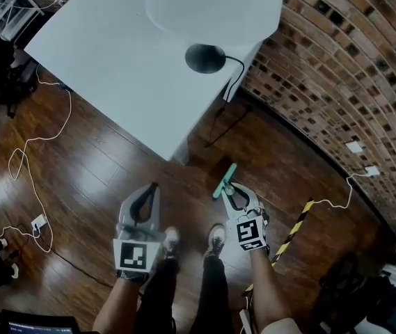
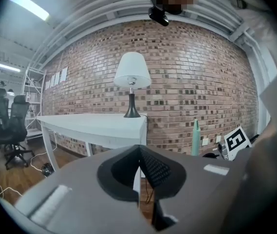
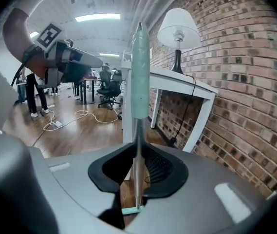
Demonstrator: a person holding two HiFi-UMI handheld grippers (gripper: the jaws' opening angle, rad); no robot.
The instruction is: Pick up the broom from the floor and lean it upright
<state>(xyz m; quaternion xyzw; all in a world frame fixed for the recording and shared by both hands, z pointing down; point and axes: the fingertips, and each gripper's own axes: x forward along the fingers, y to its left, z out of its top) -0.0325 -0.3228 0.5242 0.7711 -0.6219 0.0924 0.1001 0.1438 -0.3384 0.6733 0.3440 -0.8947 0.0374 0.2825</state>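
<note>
The broom (image 3: 139, 77) is already off the floor, so the pick-up looks done and the leaning is what remains. The right gripper (image 3: 138, 147) has it. The thin metal shaft runs straight up through the jaws, which are closed onto it from both sides with the ribbed pads against the metal. The pale green grip stands above the jaws and rises to a pointed tip. Seen from above, that green end (image 1: 224, 181) pokes out just ahead of the right gripper (image 1: 229, 190), in front of the person's feet. The lower part of the broom, beneath the gripper, is hidden from me. I can't say whether the head rests on the boards or hangs clear.

The left gripper (image 1: 154, 185) hangs level with the right one, off to its side and apart from the broom. Its jaws are drawn together with nothing between them (image 2: 139, 150), so it plays no part in the hold.

As I judge it, the next move calls for carrying the broom forward to a support. The brick wall (image 3: 235, 77) stands ahead and to the outer side of the right gripper. The white table (image 3: 177, 84) with its lamp (image 3: 178, 30) is straight ahead. The foot should go down first. The top can then tip against the bricks, and the jaws should let go only once it rests steady.
</note>
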